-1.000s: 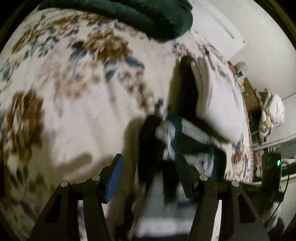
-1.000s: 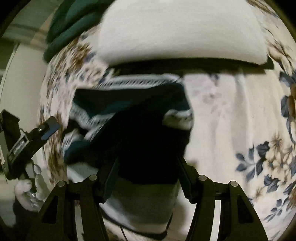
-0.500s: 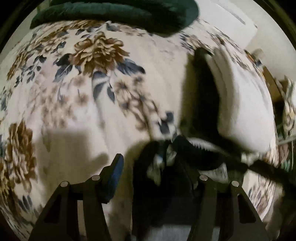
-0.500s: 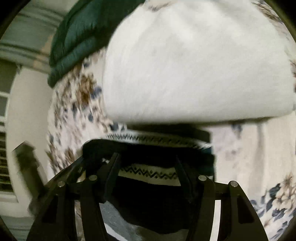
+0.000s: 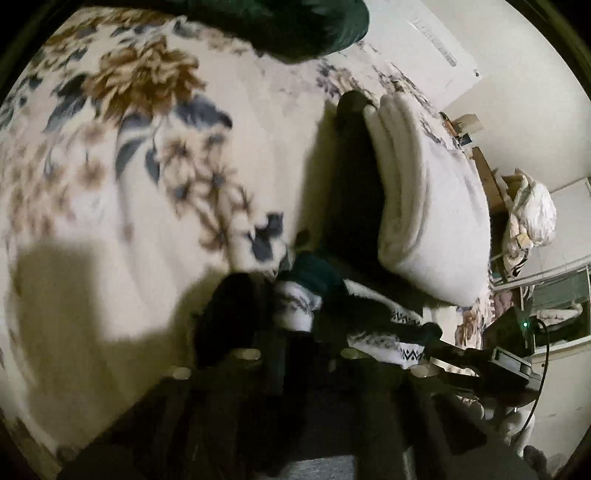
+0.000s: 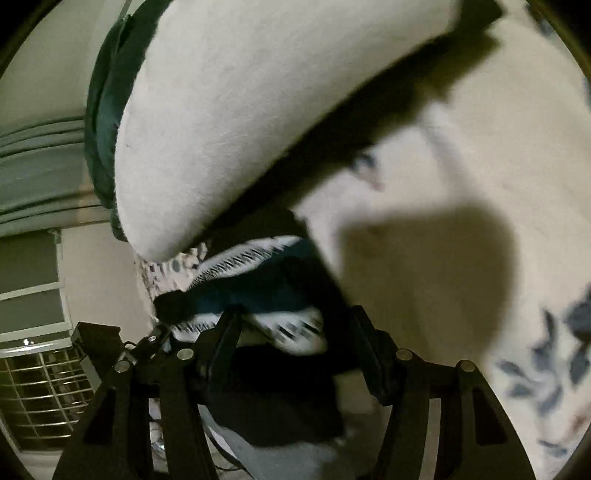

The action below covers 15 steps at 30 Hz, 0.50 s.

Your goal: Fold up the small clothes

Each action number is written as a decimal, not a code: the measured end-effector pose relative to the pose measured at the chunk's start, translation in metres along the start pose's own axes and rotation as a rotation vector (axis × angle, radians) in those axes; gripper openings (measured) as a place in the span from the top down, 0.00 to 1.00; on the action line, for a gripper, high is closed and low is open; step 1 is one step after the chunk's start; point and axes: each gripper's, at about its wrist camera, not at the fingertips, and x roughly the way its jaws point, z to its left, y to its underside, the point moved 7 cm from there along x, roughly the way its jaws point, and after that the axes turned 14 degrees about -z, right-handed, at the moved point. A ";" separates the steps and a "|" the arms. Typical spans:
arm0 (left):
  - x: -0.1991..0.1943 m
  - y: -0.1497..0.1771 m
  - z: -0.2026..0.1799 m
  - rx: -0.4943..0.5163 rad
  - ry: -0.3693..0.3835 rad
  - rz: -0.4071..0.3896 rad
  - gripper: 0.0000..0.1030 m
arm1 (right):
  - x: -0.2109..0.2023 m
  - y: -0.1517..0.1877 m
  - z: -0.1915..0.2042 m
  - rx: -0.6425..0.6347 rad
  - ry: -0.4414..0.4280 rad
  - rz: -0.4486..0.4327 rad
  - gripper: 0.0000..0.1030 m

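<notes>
A small dark garment with teal, black and white patterned bands point(image 5: 325, 295) lies bunched on the floral bedspread point(image 5: 129, 166), next to a folded white blanket point(image 5: 432, 206). In the left wrist view my left gripper point(image 5: 295, 354) sits low over the garment; its fingers are dark and blurred, so their state is unclear. In the right wrist view my right gripper point(image 6: 291, 332) has its fingers apart around the garment point(image 6: 266, 284), with cloth lying between them. The other gripper point(image 5: 480, 362) shows at the right of the left wrist view.
A dark green folded blanket point(image 5: 295, 22) lies at the far side of the bed. The white blanket point(image 6: 258, 110) fills the upper part of the right wrist view. Furniture and a bundle of clothes point(image 5: 532, 221) stand beyond the bed edge. A window point(image 6: 33, 332) is at the left.
Both grippers moved in lower and closer to the garment, which now lies more bunched. The left view tilted, and the left gripper's blue pad is no longer distinct.
</notes>
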 end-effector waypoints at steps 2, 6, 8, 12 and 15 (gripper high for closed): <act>-0.007 -0.007 0.000 0.008 0.014 -0.022 0.91 | -0.001 -0.003 0.010 -0.051 0.038 -0.044 0.80; -0.009 -0.013 0.008 -0.010 0.025 -0.018 0.91 | -0.011 -0.010 0.026 -0.079 0.070 -0.103 0.89; -0.005 -0.016 0.015 -0.050 0.032 -0.007 0.91 | -0.008 -0.016 0.031 -0.079 0.092 -0.112 0.90; 0.016 -0.020 0.032 -0.119 0.024 0.030 0.91 | -0.002 -0.036 0.035 -0.129 0.166 -0.098 0.94; 0.028 -0.014 0.037 -0.133 0.024 0.090 0.88 | 0.003 -0.043 0.033 -0.173 0.222 -0.044 0.94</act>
